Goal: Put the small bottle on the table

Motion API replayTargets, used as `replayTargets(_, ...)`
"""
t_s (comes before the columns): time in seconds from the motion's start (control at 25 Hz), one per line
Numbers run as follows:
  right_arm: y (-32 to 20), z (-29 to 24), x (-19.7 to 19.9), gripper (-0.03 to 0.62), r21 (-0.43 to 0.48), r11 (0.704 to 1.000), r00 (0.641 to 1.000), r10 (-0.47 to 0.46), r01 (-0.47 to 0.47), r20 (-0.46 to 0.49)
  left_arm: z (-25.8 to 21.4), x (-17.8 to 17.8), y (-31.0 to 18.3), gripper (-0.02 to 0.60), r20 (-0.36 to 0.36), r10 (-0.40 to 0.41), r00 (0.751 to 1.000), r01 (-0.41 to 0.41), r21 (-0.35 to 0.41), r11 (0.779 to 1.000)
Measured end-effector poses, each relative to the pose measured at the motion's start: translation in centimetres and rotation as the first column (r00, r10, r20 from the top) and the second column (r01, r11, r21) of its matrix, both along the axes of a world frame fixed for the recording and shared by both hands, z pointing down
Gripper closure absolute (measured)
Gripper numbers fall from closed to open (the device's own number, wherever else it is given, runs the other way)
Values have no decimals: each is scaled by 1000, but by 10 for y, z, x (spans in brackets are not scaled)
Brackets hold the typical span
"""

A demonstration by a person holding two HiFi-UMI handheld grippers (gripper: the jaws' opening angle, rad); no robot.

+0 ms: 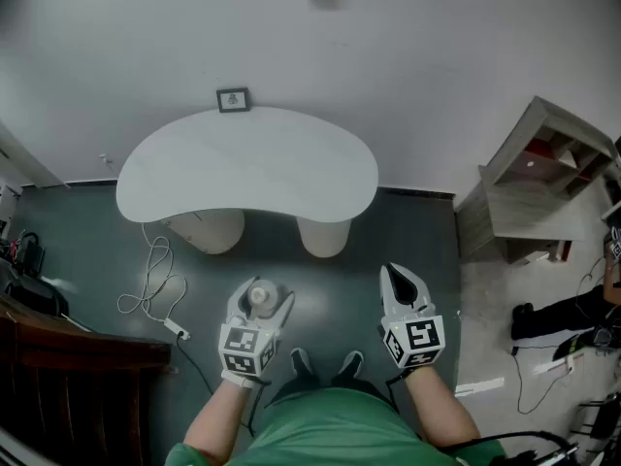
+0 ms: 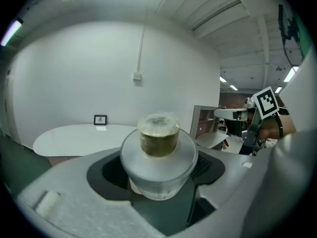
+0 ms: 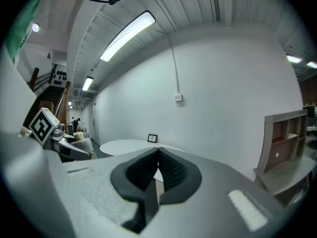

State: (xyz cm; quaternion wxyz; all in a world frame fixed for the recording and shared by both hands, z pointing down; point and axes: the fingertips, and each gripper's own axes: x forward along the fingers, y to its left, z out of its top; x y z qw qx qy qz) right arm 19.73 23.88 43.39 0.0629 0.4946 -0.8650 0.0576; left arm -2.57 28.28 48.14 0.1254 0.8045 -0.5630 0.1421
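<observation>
Squat translucent bottle (image 2: 157, 158) btwn ribbed black pads (image 2: 212, 166)

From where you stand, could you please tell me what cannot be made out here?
Small translucent bottle with brownish neck: any label is blurred in the left gripper view, too small in the head view.
Small black-framed picture on the white kidney-shaped table: content too small, all views.
Pale wooden shelf unit: cut off by the head view's right edge.

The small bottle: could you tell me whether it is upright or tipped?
Upright: the small bottle, clamped in the left gripper, has its capped neck pointing up.
</observation>
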Motion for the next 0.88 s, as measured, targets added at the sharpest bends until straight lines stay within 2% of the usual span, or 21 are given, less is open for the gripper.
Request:
replayTargets(0.28, 8, -10, -19, 591, -2, 1000, 1000, 17, -17, 20, -11, -27, 5, 236, -1, -1, 1000, 1, 10, 1000)
replayTargets(0.64, 1, -35, -43, 591, 51, 994, 995, 99, -100, 25, -28, -92, -10, 236, 9, -21, 1000, 20, 68, 997)
replayTargets(0.88, -3, -45, -58, 591, 77, 987, 990, 141, -141, 13, -18, -126, -14, 236, 7, -16, 1000, 15, 57, 998)
